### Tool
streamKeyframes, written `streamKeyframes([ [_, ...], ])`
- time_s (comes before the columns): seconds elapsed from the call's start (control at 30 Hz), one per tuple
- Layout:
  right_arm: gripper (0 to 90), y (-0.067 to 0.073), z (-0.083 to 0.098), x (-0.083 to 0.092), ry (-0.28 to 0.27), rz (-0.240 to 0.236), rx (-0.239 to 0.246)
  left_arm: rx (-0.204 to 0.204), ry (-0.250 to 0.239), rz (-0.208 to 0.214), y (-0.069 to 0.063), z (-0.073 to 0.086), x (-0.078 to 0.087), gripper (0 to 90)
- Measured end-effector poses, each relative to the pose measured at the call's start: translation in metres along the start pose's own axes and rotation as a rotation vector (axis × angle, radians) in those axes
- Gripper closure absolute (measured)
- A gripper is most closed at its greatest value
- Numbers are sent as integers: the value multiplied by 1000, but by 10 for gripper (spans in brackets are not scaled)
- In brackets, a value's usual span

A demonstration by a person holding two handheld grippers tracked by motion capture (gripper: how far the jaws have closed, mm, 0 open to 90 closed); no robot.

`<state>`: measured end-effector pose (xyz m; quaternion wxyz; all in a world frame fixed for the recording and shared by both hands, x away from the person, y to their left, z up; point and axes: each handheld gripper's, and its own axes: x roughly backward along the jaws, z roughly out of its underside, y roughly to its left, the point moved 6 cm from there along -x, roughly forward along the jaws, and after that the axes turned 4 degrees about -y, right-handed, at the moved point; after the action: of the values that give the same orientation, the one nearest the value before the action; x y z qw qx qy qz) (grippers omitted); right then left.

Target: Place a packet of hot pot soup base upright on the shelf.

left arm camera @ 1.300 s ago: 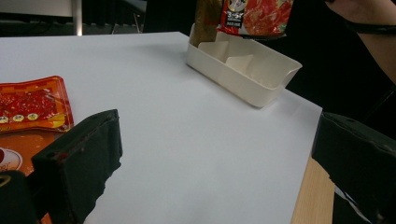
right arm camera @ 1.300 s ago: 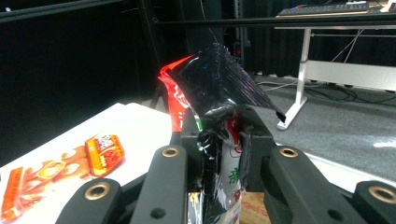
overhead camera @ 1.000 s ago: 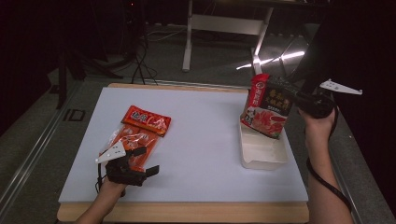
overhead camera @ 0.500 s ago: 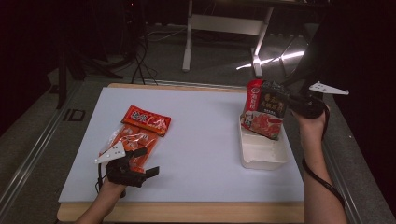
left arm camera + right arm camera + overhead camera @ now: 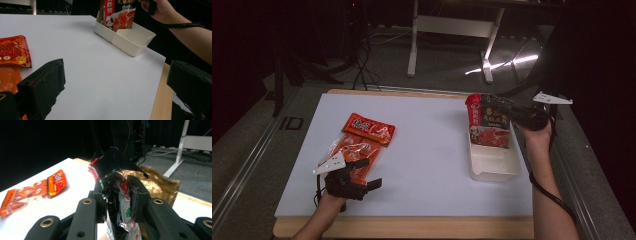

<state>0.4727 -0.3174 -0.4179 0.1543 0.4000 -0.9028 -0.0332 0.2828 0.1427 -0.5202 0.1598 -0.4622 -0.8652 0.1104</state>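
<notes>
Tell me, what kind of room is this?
Probably a lab or studio set up for recording, not a kitchen. A white work table stands in a dark room, with cables trailing on the grey floor and a metal stand behind it.

At the frame's right, a red-and-black sauce packet (image 5: 490, 125) printed with a red dish stands in a cream-white tray (image 5: 494, 162). At the left, two orange-red packets (image 5: 362, 140) lie on the white worktop (image 5: 427, 150), which is edged in pale wood.

Glossy crinkled foil pouch (image 5: 117, 195); matt white plastic bin (image 5: 492, 162); smooth white tabletop (image 5: 427, 150), wooden edge.
</notes>
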Motion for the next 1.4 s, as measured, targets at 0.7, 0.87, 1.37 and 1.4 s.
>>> streamKeyframes([
  [0.7,676,-17,41,35,-9,68,-61,-7,2,14,-1,1,-2,25],
  [0.87,592,-16,41,41,-4,82,-72,-4,6,12,0,2,-2,24],
  [1.37,238,33,-18,67,-120,138,18,-68,29,10,0,3,-4,25],
  [1.4,202,40,-21,67,-131,135,25,-68,28,16,-1,3,-4,25],
])
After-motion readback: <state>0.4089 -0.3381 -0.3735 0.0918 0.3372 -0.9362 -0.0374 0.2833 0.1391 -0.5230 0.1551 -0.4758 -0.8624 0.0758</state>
